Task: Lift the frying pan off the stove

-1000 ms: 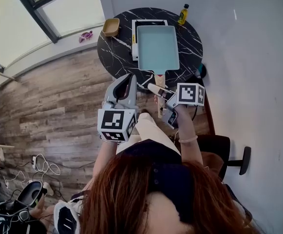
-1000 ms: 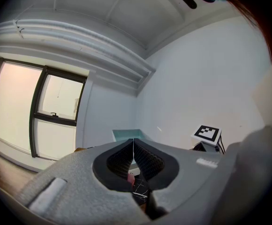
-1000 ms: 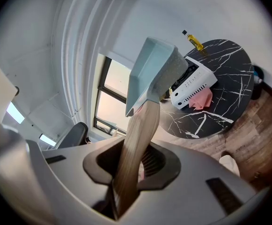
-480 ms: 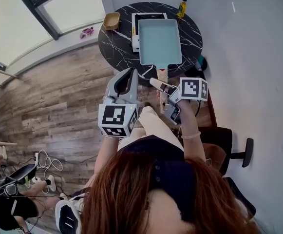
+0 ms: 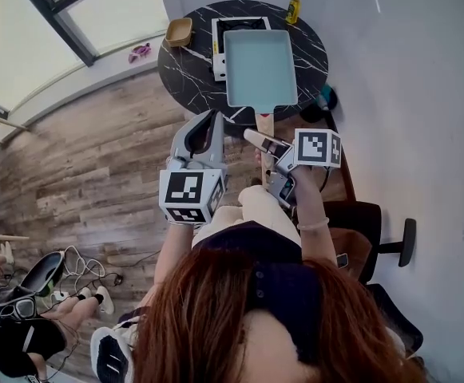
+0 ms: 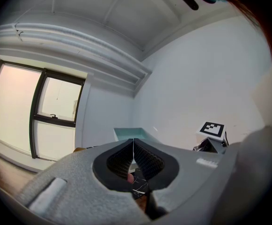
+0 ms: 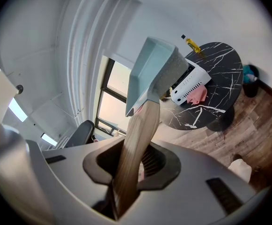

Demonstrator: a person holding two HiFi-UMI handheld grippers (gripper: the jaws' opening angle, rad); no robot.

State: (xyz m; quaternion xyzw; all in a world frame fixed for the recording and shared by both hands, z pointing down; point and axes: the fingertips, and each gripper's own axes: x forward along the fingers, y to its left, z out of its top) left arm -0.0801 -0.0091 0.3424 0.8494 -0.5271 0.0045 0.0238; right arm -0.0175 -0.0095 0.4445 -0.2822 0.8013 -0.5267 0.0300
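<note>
Two tongs are in view: the right tongs (image 7: 132, 163) are clamped narrowly on the wooden handle (image 7: 136, 135) of the pale teal frying pan (image 5: 259, 69). The left tongs (image 6: 133, 149) are pressed together with nothing between them, just beside the right ones and short of the round black marble desk (image 5: 185, 74). That pan hangs tilted over the near part of the white stove (image 5: 235, 25) and seems raised clear of it, though the overhead view cannot settle whether they touch.
</note>
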